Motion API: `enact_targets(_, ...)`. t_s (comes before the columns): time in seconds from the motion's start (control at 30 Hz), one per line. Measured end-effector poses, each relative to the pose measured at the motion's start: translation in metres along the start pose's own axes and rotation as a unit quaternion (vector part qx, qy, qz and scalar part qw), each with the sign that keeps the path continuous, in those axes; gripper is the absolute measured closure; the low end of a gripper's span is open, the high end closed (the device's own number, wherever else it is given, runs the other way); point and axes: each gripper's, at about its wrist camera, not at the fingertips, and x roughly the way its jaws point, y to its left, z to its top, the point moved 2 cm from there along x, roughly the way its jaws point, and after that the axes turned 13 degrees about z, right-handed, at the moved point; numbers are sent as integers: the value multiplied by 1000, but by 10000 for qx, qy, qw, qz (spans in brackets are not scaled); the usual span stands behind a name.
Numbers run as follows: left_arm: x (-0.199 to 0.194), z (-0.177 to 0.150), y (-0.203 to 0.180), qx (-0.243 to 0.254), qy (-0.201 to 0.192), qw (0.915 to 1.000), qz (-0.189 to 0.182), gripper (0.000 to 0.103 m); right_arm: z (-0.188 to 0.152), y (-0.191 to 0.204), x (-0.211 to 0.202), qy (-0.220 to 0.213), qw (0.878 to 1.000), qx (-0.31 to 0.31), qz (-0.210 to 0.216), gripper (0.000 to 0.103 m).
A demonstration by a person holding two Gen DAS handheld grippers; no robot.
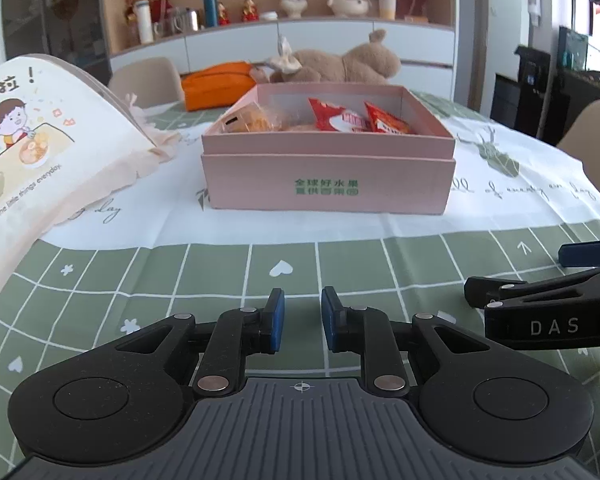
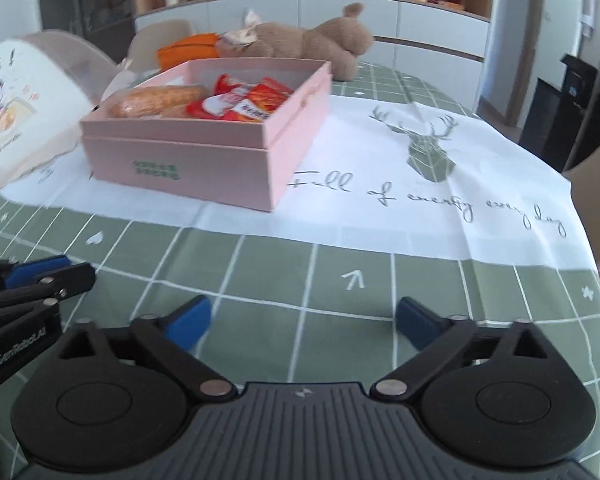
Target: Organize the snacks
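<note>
An open pink box (image 1: 328, 184) (image 2: 204, 160) stands on the white middle of the tablecloth. It holds red snack packets (image 1: 340, 118) (image 2: 244, 100) and clear-wrapped orange-brown pastries (image 1: 256, 118) (image 2: 160, 98). My left gripper (image 1: 302, 300) hovers low over the green checked cloth in front of the box. Only a narrow gap separates its blue pads, with nothing in it. My right gripper (image 2: 304, 316) is wide open and empty, nearer the box's right corner. Each gripper shows at the edge of the other's view: the right gripper (image 1: 540, 268) and the left gripper (image 2: 52, 270).
A large printed snack bag (image 1: 40, 140) (image 2: 12, 112) leans at the left of the box. Behind it lie a brown plush toy (image 1: 340, 66) and an orange pouch (image 1: 216, 84). Chairs (image 1: 148, 80) (image 1: 592, 128) stand around the table; its edge curves at the right.
</note>
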Motion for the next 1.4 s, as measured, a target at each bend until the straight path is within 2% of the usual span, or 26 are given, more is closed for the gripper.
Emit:
enact_targets(0.1, -3, -4, -7, 132, -199, 9996, 181, 80, -4, -2, 0, -144, 9998, -107, 63, 0)
enact_targets(0.2, -4, -5, -9, 24, -162, 9997, 194, 80, -10, -1, 0, -394, 9991, -167, 69, 0)
enact_targets(0.37, -6, -7, -4, -141, -113, 9998, -95, 80, -9, -2, -1, -390, 9991, -156, 113, 0)
enact_targets(1.4, -11, -10, -10, -152, -108, 9997, -138, 80, -9, -1, -1, -386, 9991, -164, 111, 0)
